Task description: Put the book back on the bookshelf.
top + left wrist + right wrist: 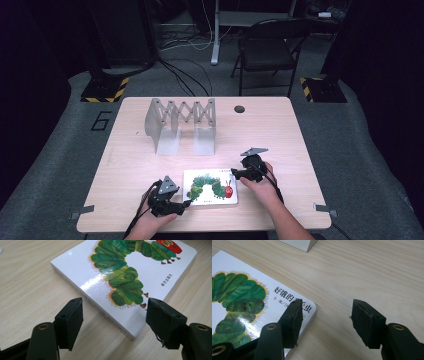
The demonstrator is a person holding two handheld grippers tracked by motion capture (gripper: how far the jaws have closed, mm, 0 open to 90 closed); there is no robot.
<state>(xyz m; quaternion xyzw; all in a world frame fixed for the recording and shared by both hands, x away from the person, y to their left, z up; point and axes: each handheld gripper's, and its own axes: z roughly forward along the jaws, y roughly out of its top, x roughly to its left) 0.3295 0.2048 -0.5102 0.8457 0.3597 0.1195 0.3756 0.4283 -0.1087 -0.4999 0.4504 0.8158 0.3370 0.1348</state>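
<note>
While both forearms come in from the near edge of the table (150,150), the book (210,186) lies flat between the two grippers, close to that edge and a little right of the middle. Its cover faces up and shows a green caterpillar with a red head. The long axis of the book runs left to right across the table, nearly parallel to the near edge; the red head points to the person's right.

The left gripper (186,203) is at the near left corner of the book. Its jaws are spread and hold nothing. In the left gripper view this gripper (115,312) looks along the cover; the near corner of the book (125,277) sits between the two pads (72,322), and they do not press on it.

The right gripper (234,174) is at the far right corner of the book. Its jaws are also spread with nothing pinched. In the right gripper view the gripper (325,320) has one pad (293,320) above the corner of the book (244,302), beside the printed title, and the other pad is over bare wood. Whether the first pad touches the cover I cannot tell from this angle.

Farther back, well apart from the book, a grey rack (181,125) with a crossed-bar top stands near the middle of the table. Behind the table, a folding chair (267,50) stands on the floor.
</note>
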